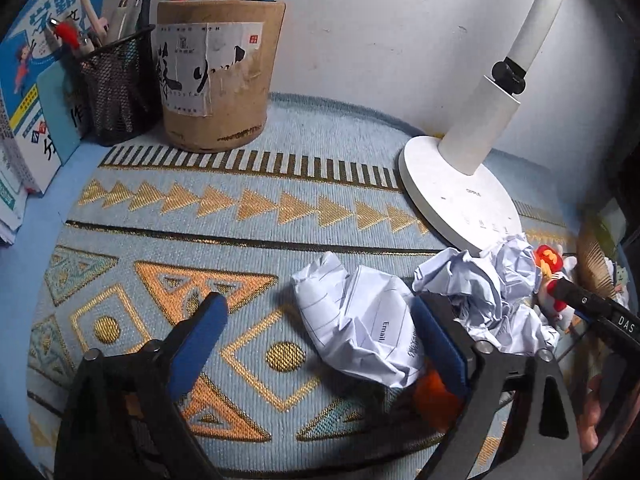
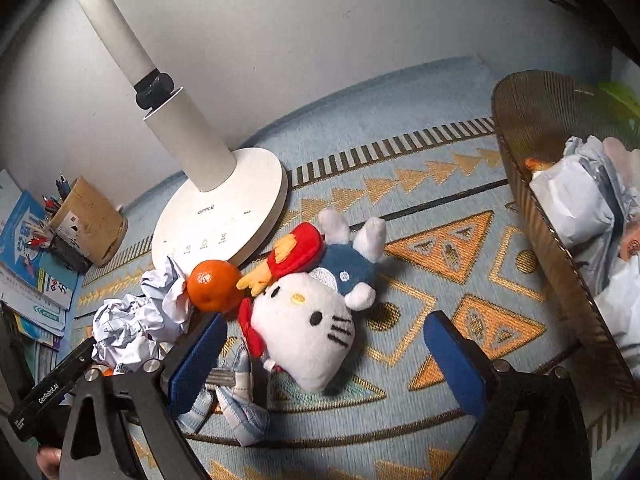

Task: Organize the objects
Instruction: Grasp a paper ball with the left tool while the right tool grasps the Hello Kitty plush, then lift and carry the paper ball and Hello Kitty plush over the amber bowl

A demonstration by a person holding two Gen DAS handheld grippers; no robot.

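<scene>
Right gripper (image 2: 324, 360) spread wide around the plush cat (image 2: 308, 320), not pinching; it lies on the surface, head toward camera, feet toward the lamp base (image 2: 240, 196). Left gripper (image 1: 320, 344) open, crumpled paper (image 1: 360, 328) against its right finger

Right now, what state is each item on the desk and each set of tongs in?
Left tongs: open, crumpled lined paper between the pads, not gripped.
Right tongs: open over plush cat.
Plush cat: lying on its back.
Orange: whole, unpeeled.
Brown basket: holding wrappers.
Pen holder: upright, full.
</scene>
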